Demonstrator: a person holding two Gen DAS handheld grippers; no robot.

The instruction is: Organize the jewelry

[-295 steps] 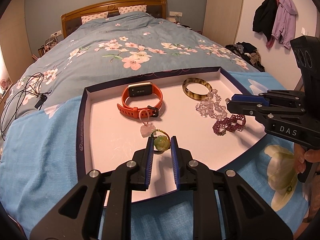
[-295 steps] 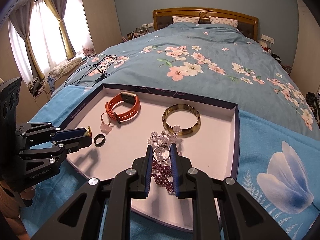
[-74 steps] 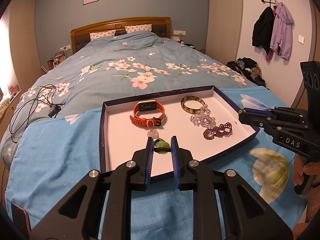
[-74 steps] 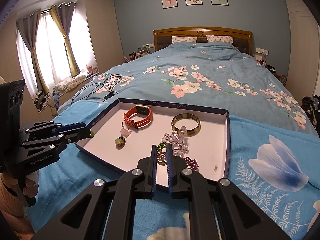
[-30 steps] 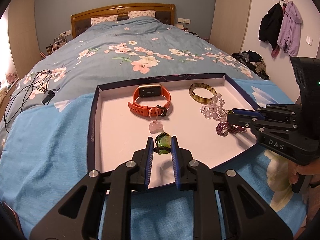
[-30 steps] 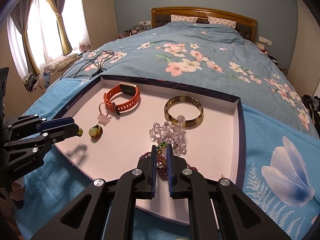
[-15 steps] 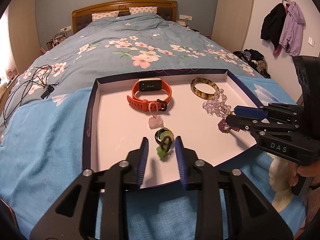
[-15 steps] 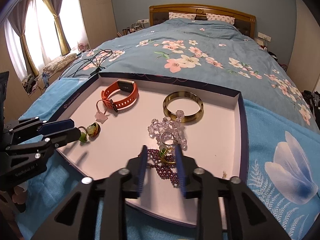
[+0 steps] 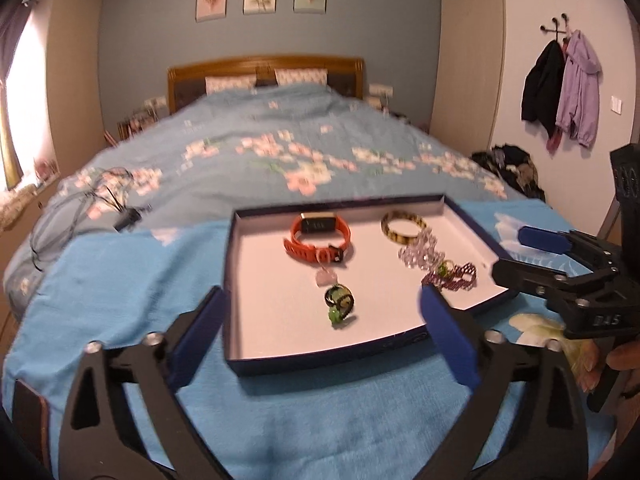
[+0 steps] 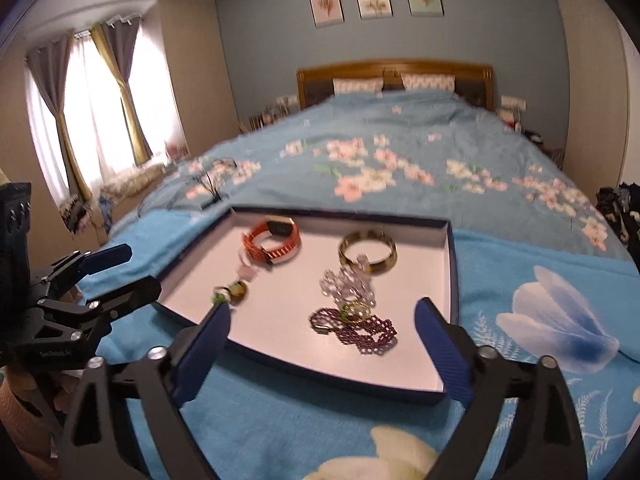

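Note:
A shallow dark-rimmed tray (image 9: 236,360) with a white floor lies on the bed and also shows in the right wrist view (image 10: 450,264). In it lie an orange watch band (image 9: 316,236), a pink pendant (image 9: 326,277), a green and black ring piece (image 9: 339,302), a tortoiseshell bangle (image 9: 402,226), a clear bead bracelet (image 9: 420,252), a purple bead bracelet (image 9: 454,274) and a small gold ring with a green stone (image 10: 356,308). My left gripper (image 9: 324,336) is wide open and empty before the tray's near edge. My right gripper (image 10: 320,352) is wide open and empty, near the tray's right corner.
The tray rests on a bright blue towel (image 9: 300,420) spread over a floral duvet (image 9: 280,148). Black cables (image 9: 80,208) lie on the bed to the left. Curtained windows (image 10: 100,120) stand left; coats (image 9: 560,92) hang on the right wall.
Both grippers have opened wide and pulled back from the tray. The green ring piece and the gold ring now lie loose in the tray.

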